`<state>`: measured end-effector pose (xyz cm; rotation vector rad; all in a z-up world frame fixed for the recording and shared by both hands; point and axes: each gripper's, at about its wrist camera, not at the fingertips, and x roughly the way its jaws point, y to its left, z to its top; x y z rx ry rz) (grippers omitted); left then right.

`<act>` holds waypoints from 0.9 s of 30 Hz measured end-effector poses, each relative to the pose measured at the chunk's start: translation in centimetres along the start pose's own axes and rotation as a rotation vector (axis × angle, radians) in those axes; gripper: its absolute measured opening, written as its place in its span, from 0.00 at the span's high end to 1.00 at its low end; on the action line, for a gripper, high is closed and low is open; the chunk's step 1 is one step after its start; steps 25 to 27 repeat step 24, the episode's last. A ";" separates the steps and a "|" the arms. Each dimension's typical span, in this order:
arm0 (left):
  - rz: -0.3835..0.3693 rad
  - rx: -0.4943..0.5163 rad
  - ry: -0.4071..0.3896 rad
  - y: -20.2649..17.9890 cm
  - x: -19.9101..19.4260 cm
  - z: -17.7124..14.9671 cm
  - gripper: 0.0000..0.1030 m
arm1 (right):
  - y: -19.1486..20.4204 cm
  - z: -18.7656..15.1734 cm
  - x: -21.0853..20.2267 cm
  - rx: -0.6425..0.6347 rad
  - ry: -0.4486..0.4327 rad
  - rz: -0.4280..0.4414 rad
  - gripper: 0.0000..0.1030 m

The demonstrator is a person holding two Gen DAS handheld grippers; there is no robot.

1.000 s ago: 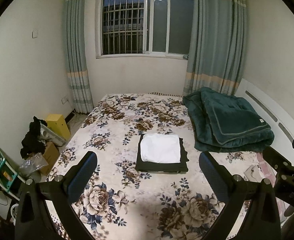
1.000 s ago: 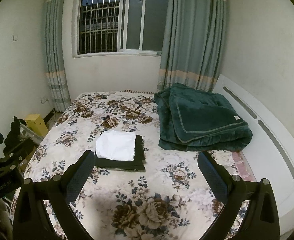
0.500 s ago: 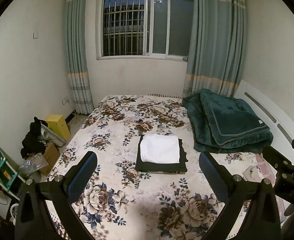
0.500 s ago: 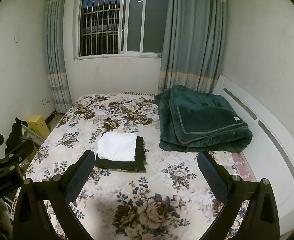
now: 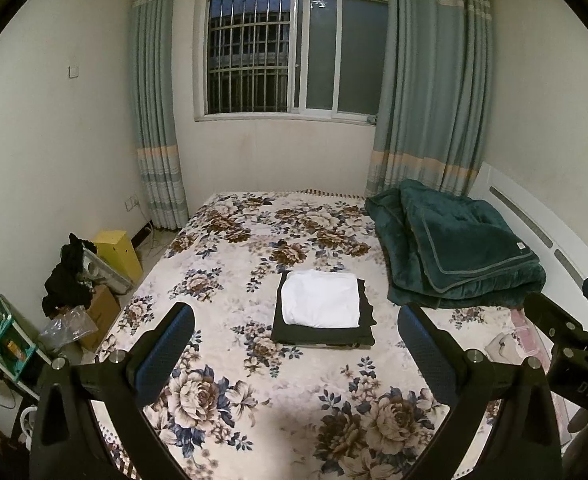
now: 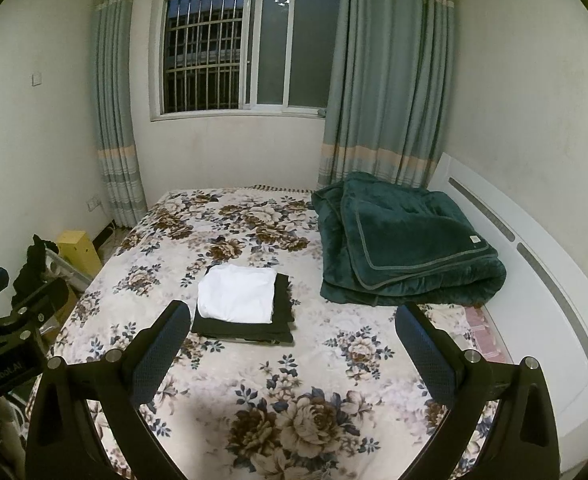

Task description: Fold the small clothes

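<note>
A folded white garment [image 5: 320, 299] lies on top of a folded black garment [image 5: 322, 334] in the middle of the floral bed [image 5: 229, 376]. The same stack shows in the right wrist view, white [image 6: 235, 294] on black [image 6: 243, 330]. My left gripper [image 5: 294, 344] is open and empty, held above the bed's near edge, well short of the stack. My right gripper [image 6: 291, 342] is open and empty too, to the right of the left one. The right gripper's body shows at the right edge of the left wrist view [image 5: 574, 356].
A folded dark green blanket [image 5: 458, 248] lies at the bed's back right, against the white headboard [image 5: 534, 220]. A yellow box [image 5: 117, 252], cardboard boxes and dark clothes [image 5: 67, 276] stand on the floor left of the bed. Window and curtains fill the far wall.
Both grippers have drifted slightly; the view has tilted a little. The stack of clothes has not moved and both grippers stay open.
</note>
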<state>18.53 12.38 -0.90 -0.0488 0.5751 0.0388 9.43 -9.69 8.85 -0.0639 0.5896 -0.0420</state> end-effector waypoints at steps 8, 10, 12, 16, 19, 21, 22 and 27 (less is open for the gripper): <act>0.006 -0.002 -0.004 -0.1 -0.3 0.0 0.00 | 0.1 -0.2 0.0 0.002 0.000 0.000 0.00; 0.007 -0.003 0.000 -0.2 -0.3 -0.2 0.00 | 0.1 -0.1 0.0 0.002 0.002 0.002 0.00; 0.005 -0.003 0.000 -0.2 -0.4 -0.2 0.00 | 0.2 0.0 0.0 0.000 0.003 0.003 0.00; 0.012 -0.004 -0.001 -0.3 -0.4 -0.4 0.00 | 0.7 0.3 0.0 0.000 0.007 0.009 0.00; 0.014 -0.003 -0.002 -0.3 -0.4 -0.5 0.00 | 0.9 0.3 -0.1 -0.001 0.006 0.008 0.00; 0.021 -0.003 -0.006 -0.3 -0.5 -0.5 0.00 | 0.9 0.2 -0.2 0.001 0.007 0.009 0.00; 0.024 -0.001 -0.010 -0.3 -0.5 -0.6 0.00 | 0.9 0.2 -0.2 0.001 0.006 0.008 0.00; 0.025 -0.003 -0.013 -0.3 -0.6 -0.7 0.00 | 0.9 0.2 -0.2 0.002 0.005 0.006 0.00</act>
